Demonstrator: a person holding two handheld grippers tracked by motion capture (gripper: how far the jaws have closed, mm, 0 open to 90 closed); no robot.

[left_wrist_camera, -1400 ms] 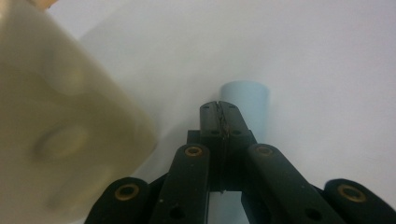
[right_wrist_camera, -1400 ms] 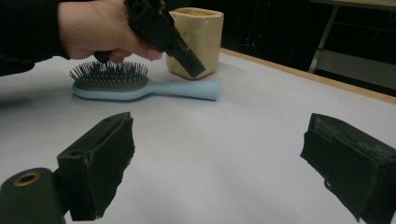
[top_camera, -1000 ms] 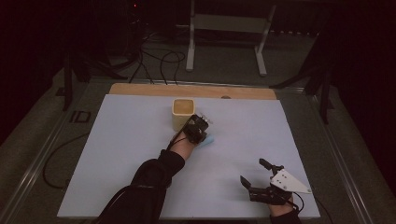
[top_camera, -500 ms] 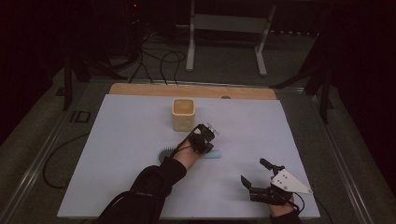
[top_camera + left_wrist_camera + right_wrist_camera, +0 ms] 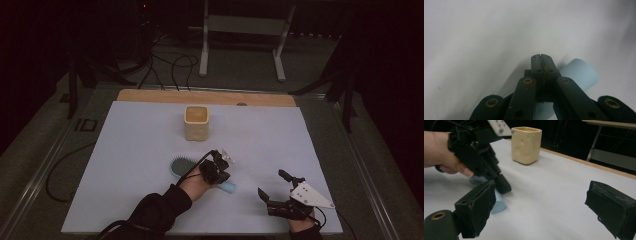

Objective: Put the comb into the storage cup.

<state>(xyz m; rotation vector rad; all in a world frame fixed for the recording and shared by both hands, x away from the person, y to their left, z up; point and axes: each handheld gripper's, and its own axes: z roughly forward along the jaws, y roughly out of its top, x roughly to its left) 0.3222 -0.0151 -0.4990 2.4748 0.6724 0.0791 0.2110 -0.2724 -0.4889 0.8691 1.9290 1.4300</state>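
Hairbrush handling on the white surface (image 5: 150,150).
Left tongs (image 5: 226,170) closed, empty, above the light-blue hairbrush (image 5: 182,166) handle; right tongs (image 5: 272,186) wide open, holding nothing.

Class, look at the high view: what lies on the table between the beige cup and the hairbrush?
Nothing. In the high view, the stretch of table between the beige cup and the hairbrush is bare.
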